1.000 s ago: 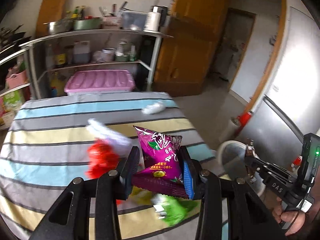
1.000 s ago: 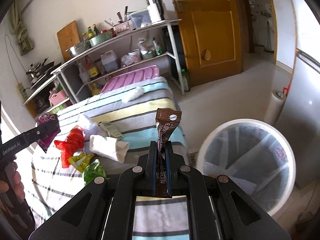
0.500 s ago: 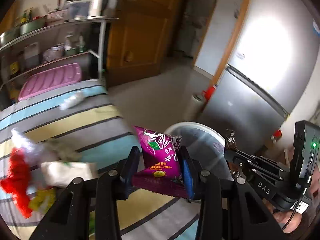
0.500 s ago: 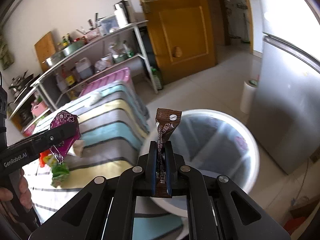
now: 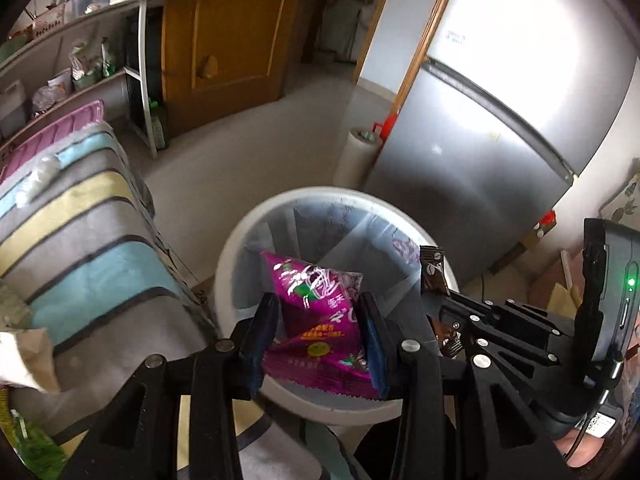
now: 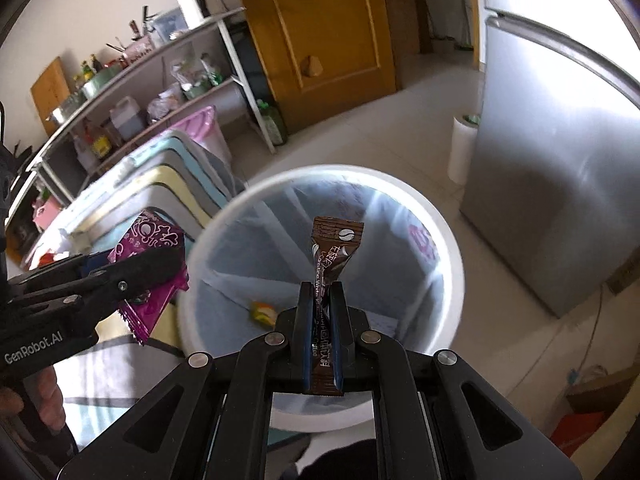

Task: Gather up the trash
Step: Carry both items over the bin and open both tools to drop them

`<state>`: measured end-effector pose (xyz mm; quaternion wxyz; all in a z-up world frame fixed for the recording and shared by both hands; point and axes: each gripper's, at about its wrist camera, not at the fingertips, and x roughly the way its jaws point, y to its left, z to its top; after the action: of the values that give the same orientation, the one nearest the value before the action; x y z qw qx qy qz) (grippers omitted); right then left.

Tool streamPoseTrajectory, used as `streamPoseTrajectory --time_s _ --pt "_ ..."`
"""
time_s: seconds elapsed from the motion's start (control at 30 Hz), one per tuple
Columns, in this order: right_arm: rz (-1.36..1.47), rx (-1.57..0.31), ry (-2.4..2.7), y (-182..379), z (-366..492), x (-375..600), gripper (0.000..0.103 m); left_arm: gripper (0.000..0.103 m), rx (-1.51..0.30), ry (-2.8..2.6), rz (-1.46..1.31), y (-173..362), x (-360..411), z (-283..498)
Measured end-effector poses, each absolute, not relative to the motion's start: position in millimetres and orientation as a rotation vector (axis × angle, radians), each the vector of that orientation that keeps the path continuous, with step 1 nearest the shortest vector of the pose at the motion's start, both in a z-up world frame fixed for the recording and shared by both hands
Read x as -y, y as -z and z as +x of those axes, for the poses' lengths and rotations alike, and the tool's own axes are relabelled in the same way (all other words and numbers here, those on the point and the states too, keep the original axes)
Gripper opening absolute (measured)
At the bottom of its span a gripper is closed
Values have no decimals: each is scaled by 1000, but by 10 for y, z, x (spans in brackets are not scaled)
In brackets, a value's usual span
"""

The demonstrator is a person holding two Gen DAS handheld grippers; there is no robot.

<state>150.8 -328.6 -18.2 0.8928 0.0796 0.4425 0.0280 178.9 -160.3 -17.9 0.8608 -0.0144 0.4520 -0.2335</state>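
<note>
My left gripper (image 5: 318, 312) is shut on a purple snack bag (image 5: 316, 316), which hangs over the near rim of the white lined trash bin (image 5: 228, 256). In the right wrist view that bag (image 6: 154, 264) sits at the bin's left edge. The right gripper (image 6: 320, 300) is shut on a thin brown coffee sachet (image 6: 332, 256), upright above the bin's (image 6: 448, 248) opening. The sachet (image 5: 434, 276) also shows in the left wrist view, over the bin's right side. A small yellow scrap (image 6: 262, 312) lies inside the bin.
The striped table (image 5: 88, 240) is left of the bin, with a crumpled paper bag (image 5: 28, 356) and green wrapper (image 5: 36, 448) on it. A silver fridge (image 6: 560, 184) stands right of the bin, a paper roll (image 6: 462, 148) beside it. Shelves (image 6: 152, 76) and a wooden door (image 6: 328, 36) stand behind.
Both grippers swung right from over the table to above the bin and sank a little, each keeping its wrapper. The table litter has slid out to the left.
</note>
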Motion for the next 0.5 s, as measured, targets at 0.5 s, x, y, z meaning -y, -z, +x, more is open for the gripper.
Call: streamPoseTrajectory --time_s 0.5 --pt "195 -967 -27 387 1572 3386 34 61 -995 463 -36 329 1623 1901"
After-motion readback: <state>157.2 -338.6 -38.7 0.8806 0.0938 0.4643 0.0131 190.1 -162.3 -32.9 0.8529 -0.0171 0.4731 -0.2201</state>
